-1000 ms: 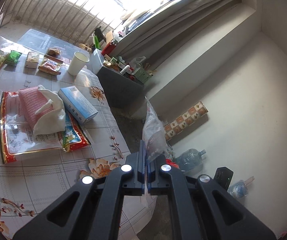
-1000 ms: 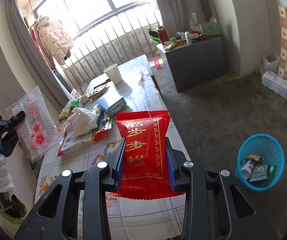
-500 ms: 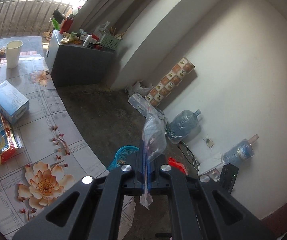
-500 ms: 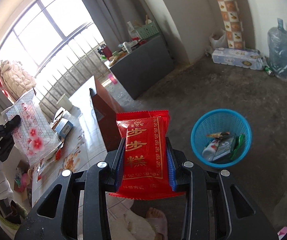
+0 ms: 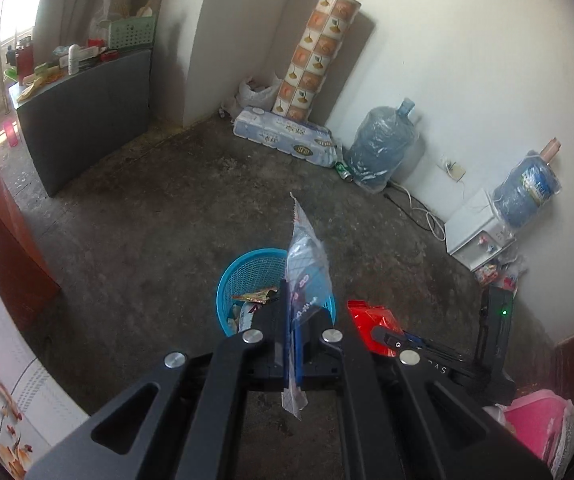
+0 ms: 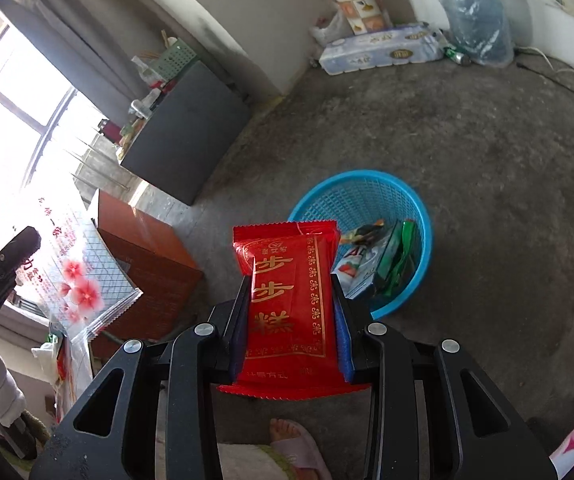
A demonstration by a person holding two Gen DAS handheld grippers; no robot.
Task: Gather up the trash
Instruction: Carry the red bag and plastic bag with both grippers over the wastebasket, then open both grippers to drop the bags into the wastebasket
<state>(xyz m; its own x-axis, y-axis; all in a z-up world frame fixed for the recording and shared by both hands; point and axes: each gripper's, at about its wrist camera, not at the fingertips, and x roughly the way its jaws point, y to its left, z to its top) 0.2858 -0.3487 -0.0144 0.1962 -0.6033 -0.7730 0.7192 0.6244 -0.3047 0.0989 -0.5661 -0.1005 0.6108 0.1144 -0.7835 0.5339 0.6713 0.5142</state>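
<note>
right wrist, red packet [image 6: 287, 312] reading 步步糕

Both hand-held grippers, carrying the clear wrapper [image 5: 307, 276] and red packet [image 6: 289, 300], swung from the table toward the blue basket [image 6: 419, 216].

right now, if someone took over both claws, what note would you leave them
Left claw: shut on a clear plastic wrapper with a flower print, held above the blue basket.
Right claw: shut on a red snack packet, held beside the basket's near rim.
Done: several wrappers already lie in the basket on the floor; both pieces are off the table.
Left: bring each over the basket opening, open the claw to drop it, then check the table for more trash.
</note>
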